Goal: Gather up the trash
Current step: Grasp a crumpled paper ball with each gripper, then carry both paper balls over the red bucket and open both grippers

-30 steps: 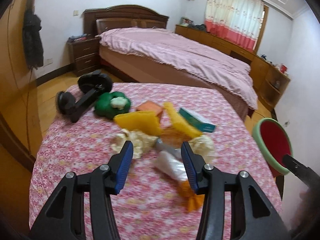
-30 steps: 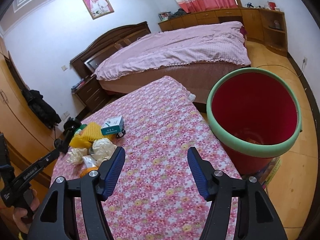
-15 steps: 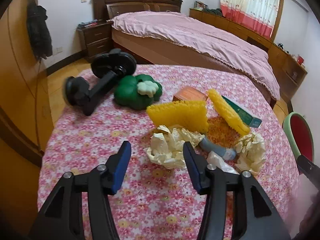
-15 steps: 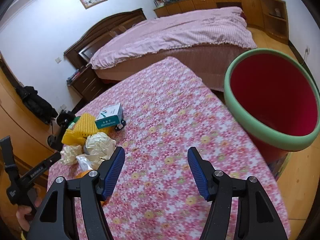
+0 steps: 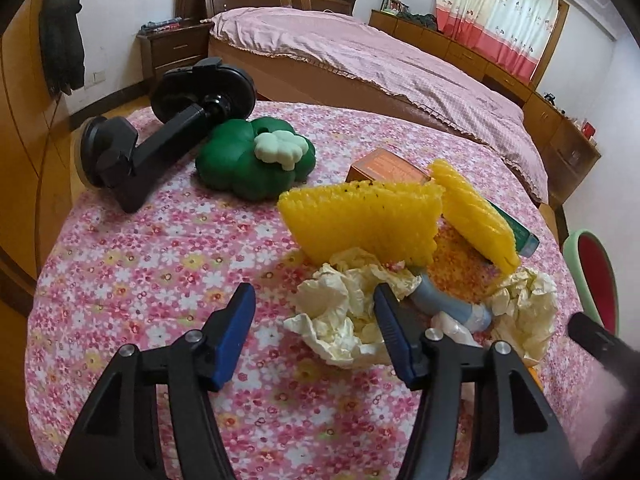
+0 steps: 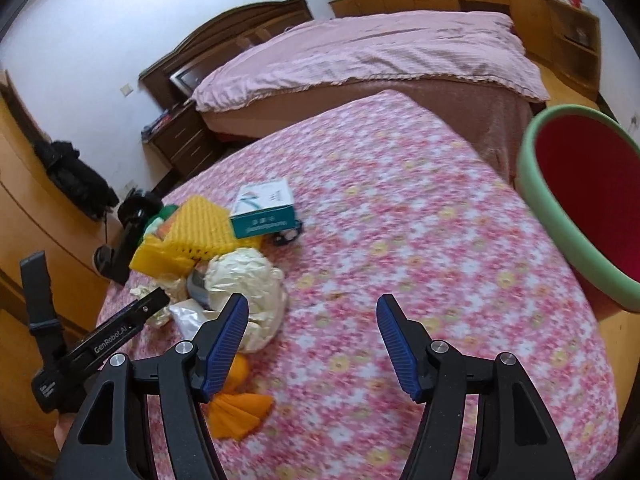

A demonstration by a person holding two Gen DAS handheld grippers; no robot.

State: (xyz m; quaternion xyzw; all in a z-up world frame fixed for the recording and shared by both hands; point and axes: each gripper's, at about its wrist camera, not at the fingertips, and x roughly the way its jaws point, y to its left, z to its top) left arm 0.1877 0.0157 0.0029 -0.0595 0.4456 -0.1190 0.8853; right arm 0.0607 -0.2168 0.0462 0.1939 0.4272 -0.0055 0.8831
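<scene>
Left wrist view: left gripper (image 5: 315, 314) over flowered counter (image 5: 160, 248), jaws apart and just opened wider, nothing clamped; crumpled cream paper wad (image 5: 340, 312) partly between the blue pads, right pad in front of it, contact not discernible. Behind the wad: yellow foam net (image 5: 360, 220), second yellow foam piece (image 5: 472, 212), orange box (image 5: 384, 166), pale blue tube (image 5: 448, 304), second cream wad (image 5: 524, 304) at right. Farther back: green clover-shaped toy (image 5: 252, 160), black suction mount (image 5: 168, 136). Red bin with green rim (image 5: 592, 276) at right edge, off the counter. Right wrist view: right gripper (image 6: 312, 322) above bare counter cloth, jaws apart, holding nothing; large cream wad (image 6: 244, 280) just beside left pad, orange wrapper (image 6: 240, 408) below it. Teal-and-white carton (image 6: 264, 208) beyond, touching yellow foam. Bin at right, beside the counter edge, well apart from the trash pile.
</scene>
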